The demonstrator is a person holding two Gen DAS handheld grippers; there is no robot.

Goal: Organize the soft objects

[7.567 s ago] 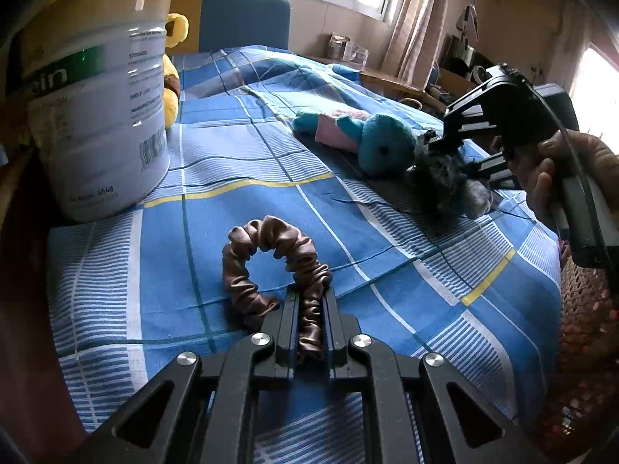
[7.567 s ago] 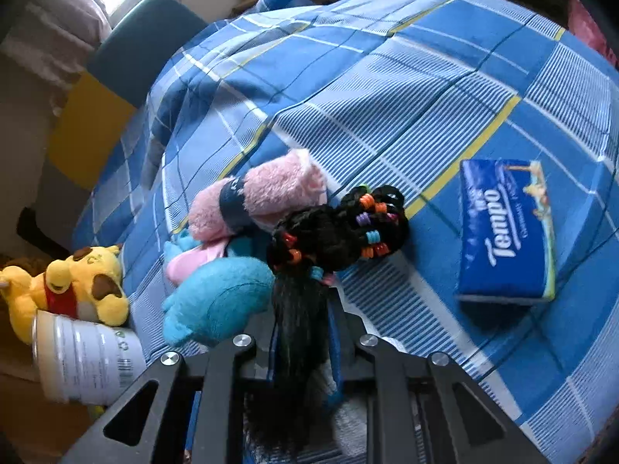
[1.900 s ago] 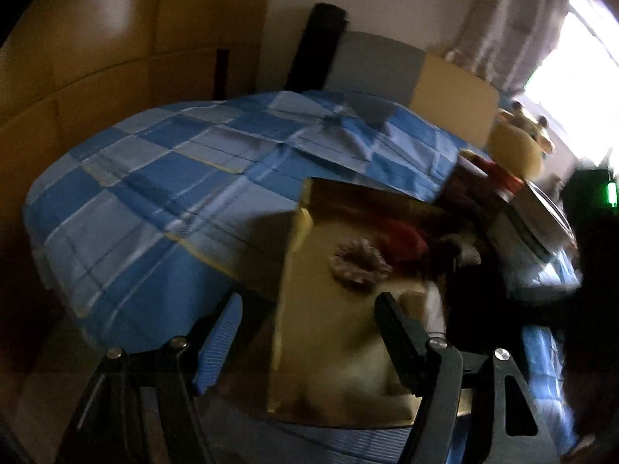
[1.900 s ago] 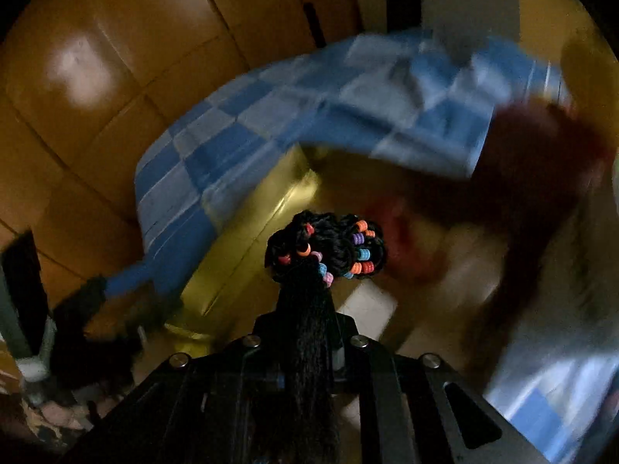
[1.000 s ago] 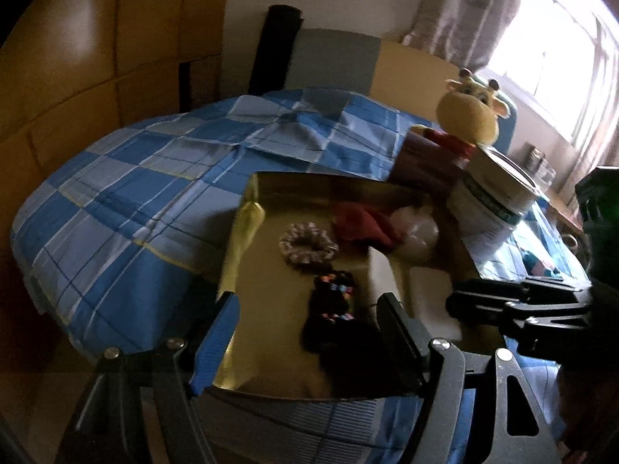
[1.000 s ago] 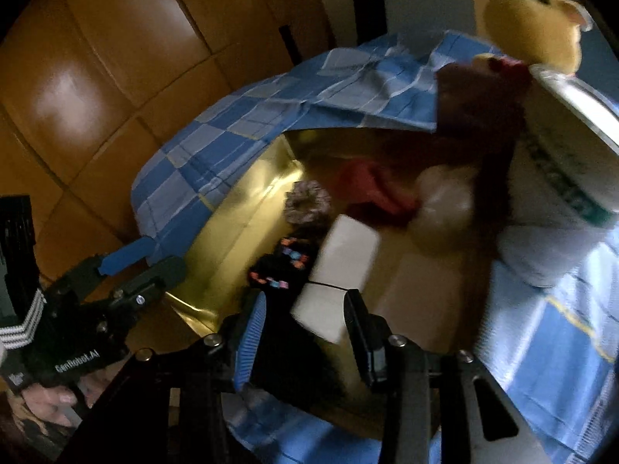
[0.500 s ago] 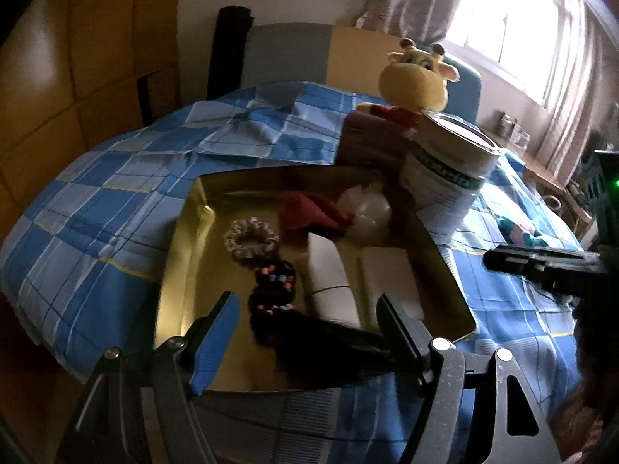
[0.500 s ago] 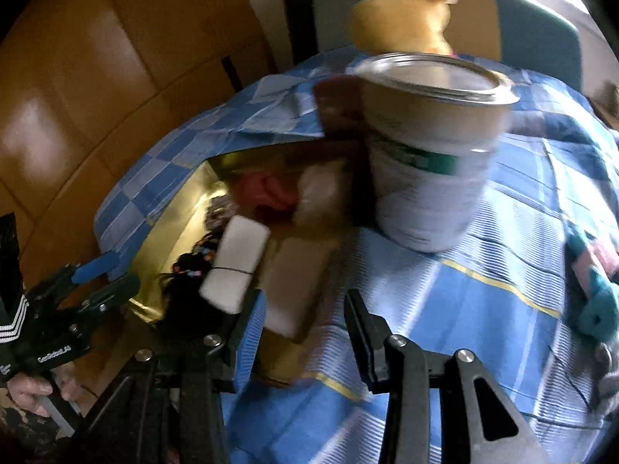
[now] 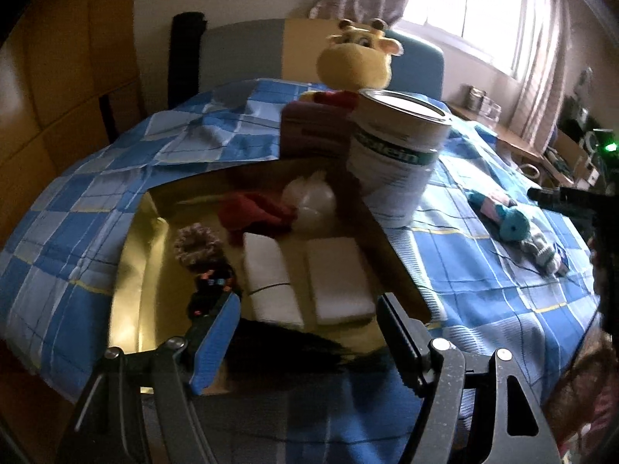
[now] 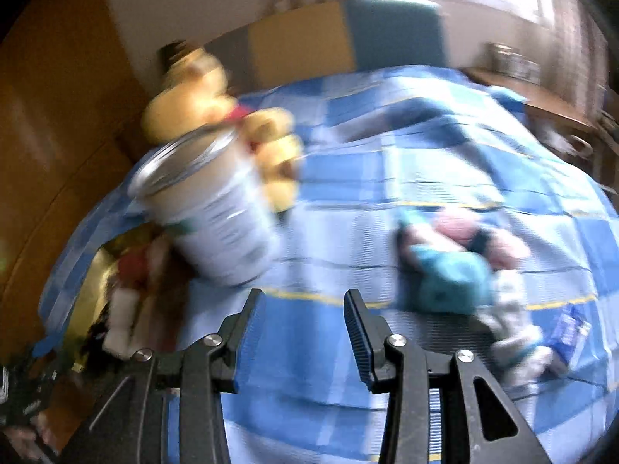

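Observation:
A gold tray (image 9: 135,255) lies on the blue checked bed. In it are a speckled scrunchie (image 9: 195,245), a red cloth (image 9: 253,214), a white ball (image 9: 309,203), two white pads (image 9: 305,278) and the black hairpiece with coloured beads (image 9: 211,294). My left gripper (image 9: 309,311) is open over the tray's near edge. My right gripper (image 10: 303,301) is open and empty above the bedspread, between the tin and a teal plush (image 10: 448,274) with a pink piece (image 10: 464,232). The plush also shows in the left wrist view (image 9: 506,220).
A large white tin (image 9: 398,154) stands beside the tray, with a yellow giraffe plush (image 9: 358,60) and a dark box (image 9: 313,131) behind it. A grey striped sock (image 9: 541,251) and a blue tissue pack (image 10: 568,332) lie near the teal plush. The right wrist view is blurred.
My right gripper let go of the black hairpiece in the tray, opened and swung right toward the teal plush. My left gripper stayed open over the tray and turned slightly right.

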